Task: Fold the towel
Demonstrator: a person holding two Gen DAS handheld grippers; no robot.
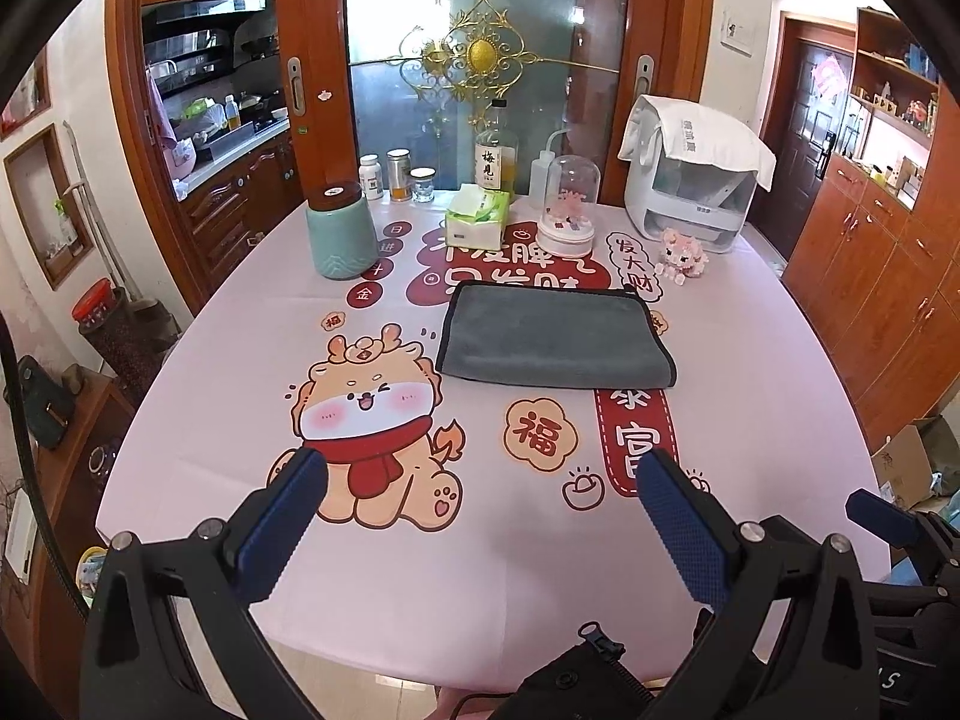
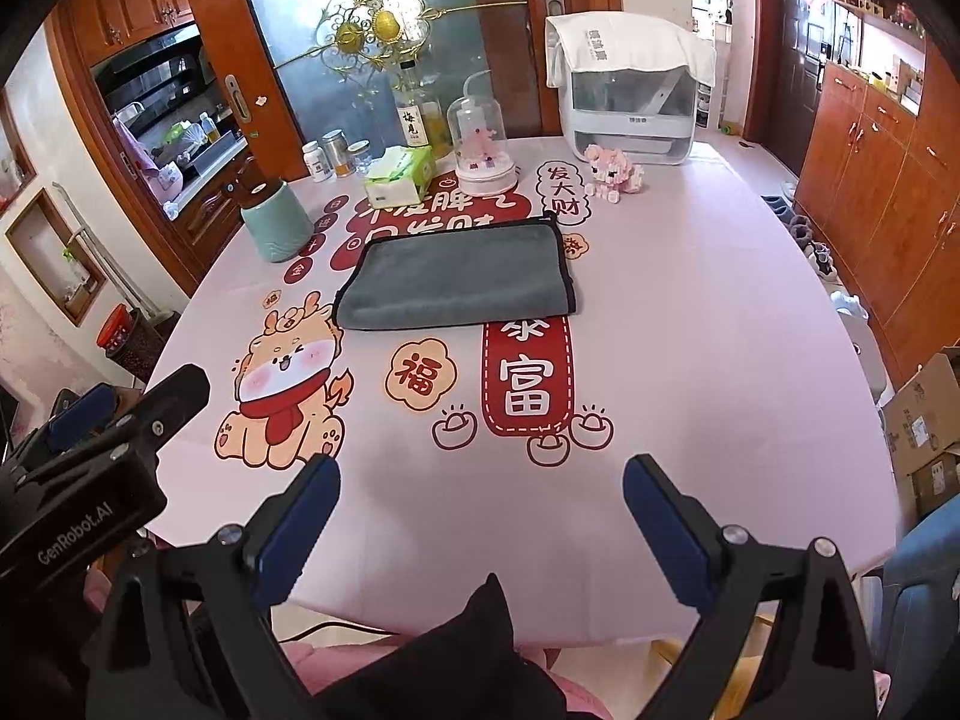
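A grey towel with black trim (image 1: 555, 336) lies flat in a rectangle, apparently doubled over, on the pink printed tablecloth (image 1: 456, 552), past the middle of the table. It also shows in the right wrist view (image 2: 459, 276). My left gripper (image 1: 480, 480) is open and empty, held over the table's near edge, well short of the towel. My right gripper (image 2: 480, 480) is open and empty too, also near the front edge. The left gripper shows at the lower left of the right wrist view (image 2: 90, 426).
Behind the towel stand a green jar (image 1: 342, 234), a tissue pack (image 1: 477, 219), a glass dome (image 1: 567, 207), a pink toy (image 1: 681, 252), bottles (image 1: 495, 150) and a white appliance (image 1: 690, 180). Wooden cabinets (image 1: 888, 276) line the right wall.
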